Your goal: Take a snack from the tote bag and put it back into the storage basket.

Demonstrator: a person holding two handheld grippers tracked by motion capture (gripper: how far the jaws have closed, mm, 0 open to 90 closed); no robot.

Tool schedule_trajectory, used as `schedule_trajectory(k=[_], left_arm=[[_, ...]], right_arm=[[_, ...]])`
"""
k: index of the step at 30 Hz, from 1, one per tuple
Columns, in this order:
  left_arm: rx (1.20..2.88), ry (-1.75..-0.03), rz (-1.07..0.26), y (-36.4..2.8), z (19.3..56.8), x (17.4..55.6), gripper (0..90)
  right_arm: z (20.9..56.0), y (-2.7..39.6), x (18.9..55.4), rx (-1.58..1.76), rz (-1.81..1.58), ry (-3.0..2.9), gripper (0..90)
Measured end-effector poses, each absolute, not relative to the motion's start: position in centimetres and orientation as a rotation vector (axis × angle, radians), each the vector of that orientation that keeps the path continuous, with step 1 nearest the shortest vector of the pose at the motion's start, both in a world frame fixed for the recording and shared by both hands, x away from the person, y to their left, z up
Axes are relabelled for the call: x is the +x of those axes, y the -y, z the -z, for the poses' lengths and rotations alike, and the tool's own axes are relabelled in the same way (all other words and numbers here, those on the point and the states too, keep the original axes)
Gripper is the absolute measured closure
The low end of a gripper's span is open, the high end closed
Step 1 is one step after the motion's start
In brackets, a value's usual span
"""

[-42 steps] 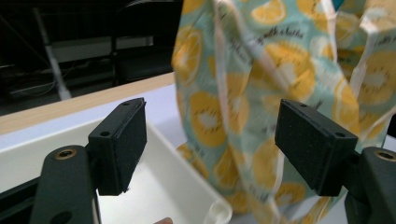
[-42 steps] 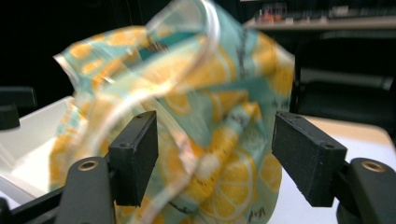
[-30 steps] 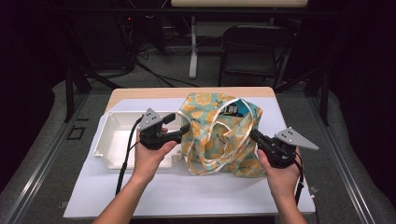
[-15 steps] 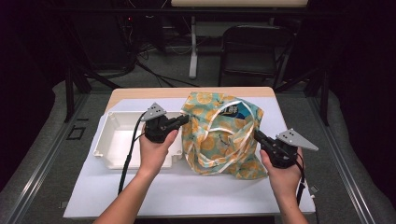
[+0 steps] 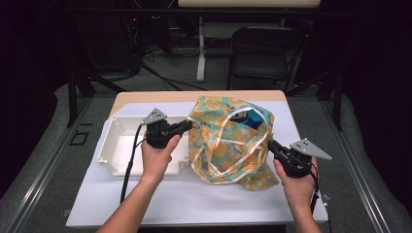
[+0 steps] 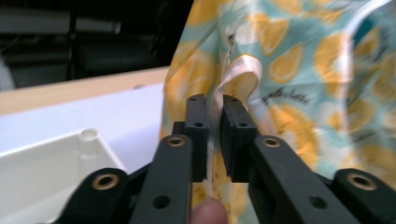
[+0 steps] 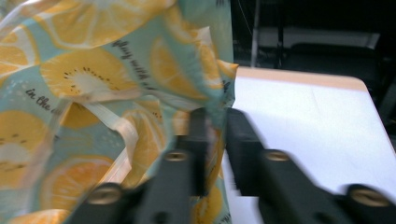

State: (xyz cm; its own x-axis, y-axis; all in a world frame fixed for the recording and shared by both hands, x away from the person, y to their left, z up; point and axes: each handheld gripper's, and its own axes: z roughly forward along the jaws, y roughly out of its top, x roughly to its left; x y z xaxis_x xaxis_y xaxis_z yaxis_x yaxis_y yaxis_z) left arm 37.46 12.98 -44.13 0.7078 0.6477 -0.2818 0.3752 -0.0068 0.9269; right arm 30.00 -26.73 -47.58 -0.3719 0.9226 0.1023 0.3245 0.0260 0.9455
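While the teal cloth bag printed with orange slices [image 5: 232, 141] lies slumped on the white-covered surface [image 5: 145, 199] beside a white plastic tray [image 5: 116, 145], the left claw [image 6: 214, 133] pinches its cream ribbon handle [image 6: 236, 77]. The right claw [image 7: 215, 140], jaws having just been opening with fabric between them, seems to loosen its hold on the bag's far edge.

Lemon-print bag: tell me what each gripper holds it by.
The left gripper pinches the bag by its pale ribbon handle. The right gripper has the bag's cloth edge between its jaws; a firm clamp cannot be told.
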Motion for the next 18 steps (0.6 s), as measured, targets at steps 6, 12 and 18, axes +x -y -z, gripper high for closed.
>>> schedule_trajectory(k=[6,12,18], left_arm=[[1.652,-0.845,-0.37,-12.7,43.2,36.7,59.9],[1.655,-0.823,-0.419,-12.2,42.4,35.3,56.9],[1.666,-0.813,-0.402,-11.9,42.2,35.8,52.7]], right_arm=[[45.5,27.3,27.2,1.187,-1.446,-1.675,56.9],[44.2,26.9,25.0,1.112,-1.412,-1.662,55.2],[43.8,25.5,24.3,1.069,-1.542,-1.724,52.5]])
